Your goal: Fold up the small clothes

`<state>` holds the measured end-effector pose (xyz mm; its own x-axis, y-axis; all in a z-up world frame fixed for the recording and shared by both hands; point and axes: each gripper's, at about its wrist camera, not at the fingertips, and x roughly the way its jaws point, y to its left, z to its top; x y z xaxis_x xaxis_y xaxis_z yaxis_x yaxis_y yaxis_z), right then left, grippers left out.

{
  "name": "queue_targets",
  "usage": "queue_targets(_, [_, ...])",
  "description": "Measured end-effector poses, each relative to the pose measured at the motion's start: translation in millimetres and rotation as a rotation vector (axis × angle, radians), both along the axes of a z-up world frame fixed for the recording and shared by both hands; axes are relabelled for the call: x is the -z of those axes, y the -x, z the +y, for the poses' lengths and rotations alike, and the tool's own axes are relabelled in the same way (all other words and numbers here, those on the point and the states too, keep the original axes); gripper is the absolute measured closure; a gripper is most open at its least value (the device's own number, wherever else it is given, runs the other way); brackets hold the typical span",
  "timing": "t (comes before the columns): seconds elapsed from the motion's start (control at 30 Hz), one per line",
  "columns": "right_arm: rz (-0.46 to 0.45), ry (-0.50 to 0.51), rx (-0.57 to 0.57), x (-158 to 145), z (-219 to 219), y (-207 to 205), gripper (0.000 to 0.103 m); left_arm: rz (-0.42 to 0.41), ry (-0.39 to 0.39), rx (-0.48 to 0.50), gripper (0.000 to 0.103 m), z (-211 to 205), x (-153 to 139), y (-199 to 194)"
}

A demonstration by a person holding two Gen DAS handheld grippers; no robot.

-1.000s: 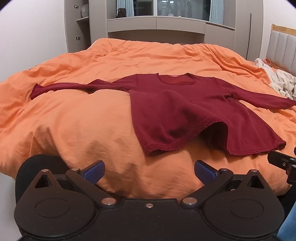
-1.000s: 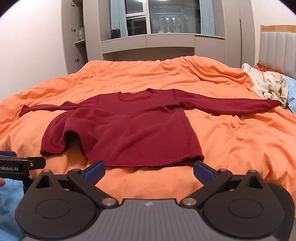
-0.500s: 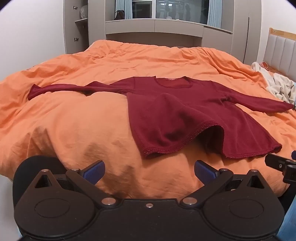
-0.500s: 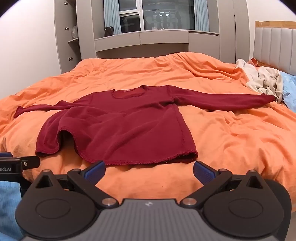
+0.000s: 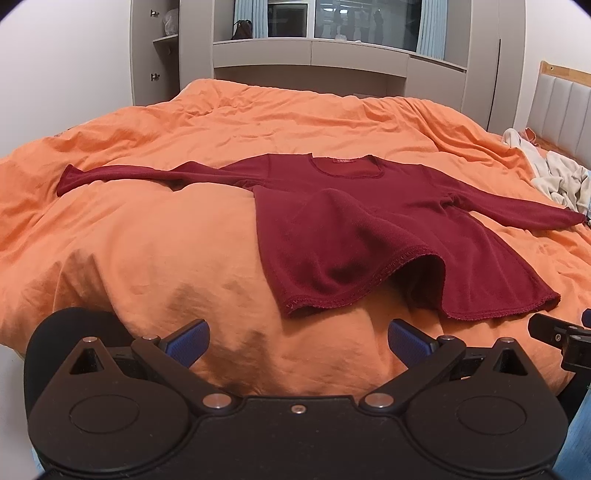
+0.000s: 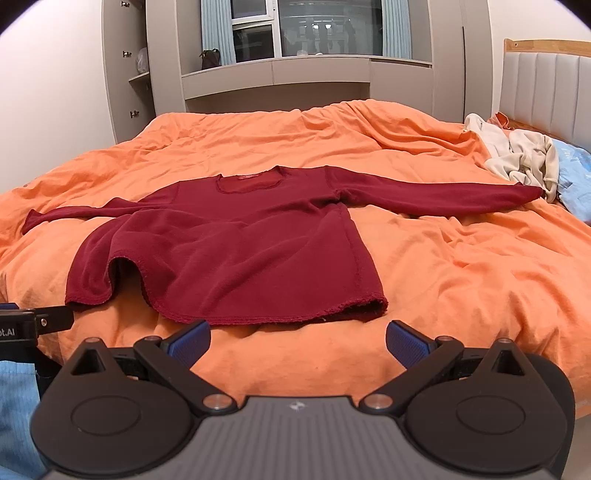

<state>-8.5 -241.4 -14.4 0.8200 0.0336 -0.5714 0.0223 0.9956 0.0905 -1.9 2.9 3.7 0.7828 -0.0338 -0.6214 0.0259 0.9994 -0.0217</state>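
A dark red long-sleeved top (image 5: 354,221) lies spread face up on the orange duvet (image 5: 147,243), sleeves stretched out to both sides, neck away from me. It also shows in the right wrist view (image 6: 251,251). Its hem bulges up in an arch near the front edge. My left gripper (image 5: 297,341) is open and empty, just short of the hem's left corner. My right gripper (image 6: 297,341) is open and empty, just short of the hem's right part. Each gripper's tip shows at the edge of the other's view.
A heap of cream clothes (image 6: 517,158) and a blue cloth (image 6: 576,177) lie at the far right by the padded headboard (image 6: 550,92). Grey cabinets and a window (image 6: 306,33) stand behind the bed. The bed's front edge is right under the grippers.
Both grippers have pulled back and risen slightly, so the top sits a little farther and lower in the views. The top has not moved. Both jaws stay open.
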Motion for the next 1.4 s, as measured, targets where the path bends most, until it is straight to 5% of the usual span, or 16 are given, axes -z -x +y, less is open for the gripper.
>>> queue_targets(1.4, [0.023,0.014,0.025,1.0,2.6,1.8,0.0,0.007,-0.002,-0.021,0.001,1.0,-2.9,1.1])
